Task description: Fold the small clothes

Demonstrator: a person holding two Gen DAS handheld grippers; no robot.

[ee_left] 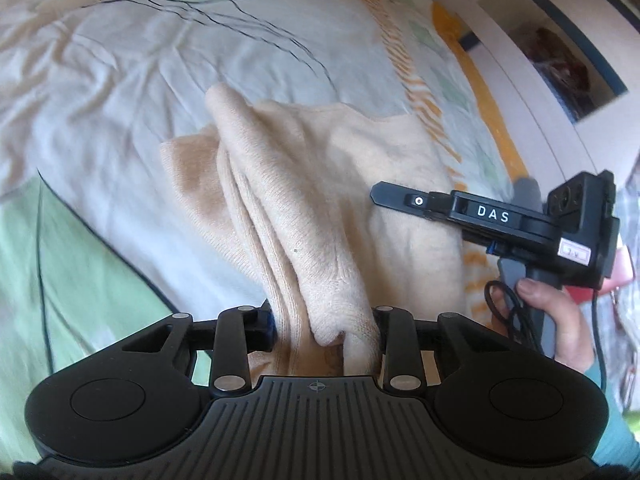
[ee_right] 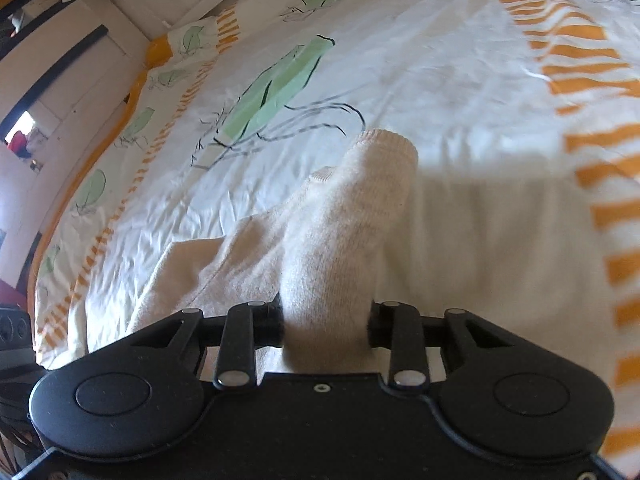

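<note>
Both grippers, the left gripper (ee_left: pixel 324 328) and the right gripper (ee_right: pixel 326 320), are clamped partway closed on bunched edges of a cream garment (ee_left: pixel 304 184), which is held lifted over the bedsheet (ee_left: pixel 100 92). A fold appears to be under way; next, the gripped edge needs carrying across and laying flat before release.

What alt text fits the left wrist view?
The left gripper pinches a bunched fold of a cream knit garment above a white bedsheet printed with green leaves. At right, a hand holds the right gripper beside the cloth.
</note>
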